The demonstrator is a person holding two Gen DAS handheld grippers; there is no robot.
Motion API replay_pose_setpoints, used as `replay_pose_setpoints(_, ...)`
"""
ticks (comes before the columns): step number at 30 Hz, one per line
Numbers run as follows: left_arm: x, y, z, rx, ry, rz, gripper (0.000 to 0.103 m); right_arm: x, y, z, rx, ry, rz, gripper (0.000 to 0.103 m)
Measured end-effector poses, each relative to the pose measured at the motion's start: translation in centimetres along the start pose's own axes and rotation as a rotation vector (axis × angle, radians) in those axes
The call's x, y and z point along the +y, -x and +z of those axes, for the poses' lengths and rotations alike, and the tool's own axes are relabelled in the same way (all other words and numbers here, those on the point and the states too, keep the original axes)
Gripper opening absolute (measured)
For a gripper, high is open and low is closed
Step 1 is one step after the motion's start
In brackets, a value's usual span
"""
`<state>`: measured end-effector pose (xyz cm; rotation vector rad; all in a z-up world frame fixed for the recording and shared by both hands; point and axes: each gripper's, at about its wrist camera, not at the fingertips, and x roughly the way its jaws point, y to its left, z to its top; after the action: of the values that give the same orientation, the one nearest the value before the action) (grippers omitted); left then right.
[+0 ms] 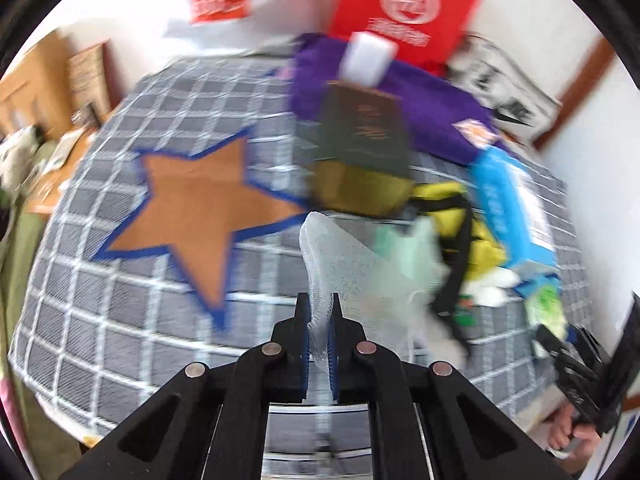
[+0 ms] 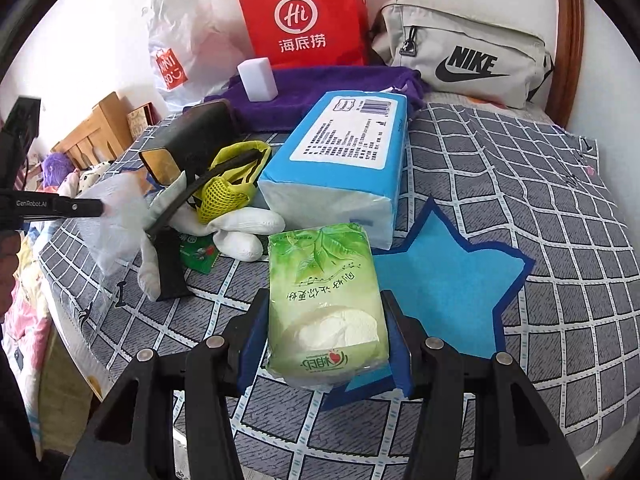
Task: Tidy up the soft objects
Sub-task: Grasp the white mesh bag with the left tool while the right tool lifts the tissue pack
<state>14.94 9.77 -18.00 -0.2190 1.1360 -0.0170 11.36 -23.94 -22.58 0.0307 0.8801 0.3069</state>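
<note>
Nearest to you, your right hand-held gripper [image 2: 326, 344] stands about half open with its blue pads pressed on either side of the green tissue pack [image 2: 326, 300], which rests partly over the blue star [image 2: 444, 292] on the checked bed cover [image 2: 540, 208]. You look to be at the placing stage here: the pack sits at the star's near edge, not centred. The next move would call for a gentle shift further onto the star before you let go, without crushing the soft pack.

Your left hand-held gripper [image 1: 319, 320] is fully closed on a thin white mesh bag [image 1: 344, 264], pinched near its edge so that the rest stands loose beyond the fingers. The orange star [image 1: 200, 208] lies just beyond and to the left, seemingly its target. The mesh is limp, so carry it low and watch that it does not catch on the black strap [image 1: 456, 264].

Farther off, the clutter waits: white gloves [image 2: 240, 232], a yellow mesh pouch [image 2: 228, 188], the large blue tissue pack [image 2: 340, 152], a purple towel [image 2: 320, 88] and, at the wall, a red paper bag [image 2: 304, 16].
</note>
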Motion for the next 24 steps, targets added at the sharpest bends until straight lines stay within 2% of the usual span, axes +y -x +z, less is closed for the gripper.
replay_pose_setpoints(4,2.6,-1.5,-0.6,0.041,0.043,0.067,0.008,0.0,-0.3,0.0,0.011,0.0,-0.007,0.053)
replay_pose_setpoints(6,3.0,-2.0,-0.9,0.056,0.039,0.06,0.013,0.0,-0.3,0.0,0.014,0.002,-0.011,0.053)
replay_pose_setpoints(7,3.1,-2.3,-1.0,0.061,0.029,0.031,0.027,0.0,-0.4,0.1,0.015,0.003,-0.013,0.053)
replay_pose_setpoints(8,3.0,-2.3,-1.0,0.055,0.019,0.008,0.046,0.0,-0.4,0.1,0.017,0.004,-0.015,0.053)
replay_pose_setpoints(10,2.5,-2.2,-1.2,0.02,-0.015,-0.004,0.071,0.0,-0.5,0.1,0.021,0.005,-0.021,0.053)
replay_pose_setpoints(12,1.8,-2.2,-1.3,0.004,-0.054,0.002,0.074,0.0,-0.6,0.1,0.026,0.005,-0.026,0.053)
replay_pose_setpoints(16,0.2,-3.9,-1.9,0.041,-0.118,0.038,0.078,0.2,-0.7,0.1,0.033,0.009,-0.032,0.053)
replay_pose_setpoints(20,-1.0,-4.7,-2.4,0.027,-0.179,0.084,0.093,0.3,-0.7,0.2,0.03,0.011,-0.039,0.053)
replay_pose_setpoints(22,-1.6,-5.1,-2.5,0.022,-0.195,0.083,0.098,0.3,-0.9,0.2,0.033,0.007,-0.042,0.053)
replay_pose_setpoints(24,-2.2,-5.2,-2.8,0.004,-0.216,0.102,0.098,0.3,-1.2,0.2,0.039,0.002,-0.046,0.053)
